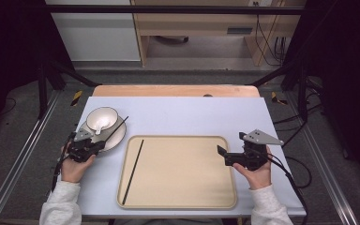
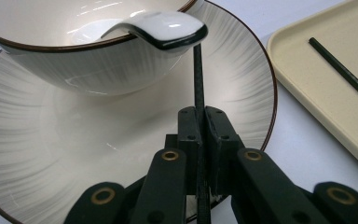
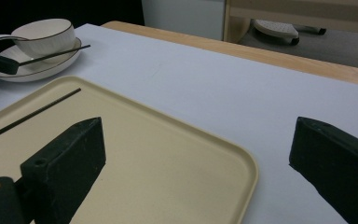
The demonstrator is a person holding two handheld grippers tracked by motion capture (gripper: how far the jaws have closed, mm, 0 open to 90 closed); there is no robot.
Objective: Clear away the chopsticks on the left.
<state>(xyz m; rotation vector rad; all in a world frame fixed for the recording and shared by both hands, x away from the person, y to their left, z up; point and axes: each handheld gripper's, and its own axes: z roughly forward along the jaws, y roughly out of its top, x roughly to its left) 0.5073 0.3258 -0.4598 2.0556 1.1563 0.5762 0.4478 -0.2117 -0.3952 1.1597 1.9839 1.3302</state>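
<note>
Chopstick: thin black carbon-textured chopstick (image 2: 198, 74) pinched tight in left gripper (image 1: 95, 144), lying over striped ceramic plate (image 2: 51, 154), near white bowl (image 1: 101, 119).
Technique: lift level, clear spoon handle (image 2: 163, 28), lay beside second black chopstick (image 1: 133, 171) on beige tray (image 1: 187, 194).
Right gripper (image 1: 221, 154): jaws spread, holding nothing, at tray's right edge.

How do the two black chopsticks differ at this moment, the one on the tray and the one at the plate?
The chopstick on the tray lies flat and free on the tray; the chopstick at the plate is clamped in the left gripper. The first touches only the tray; the second reaches across the plate, passing under the spoon handle. Both are thin, black and straight.
</note>
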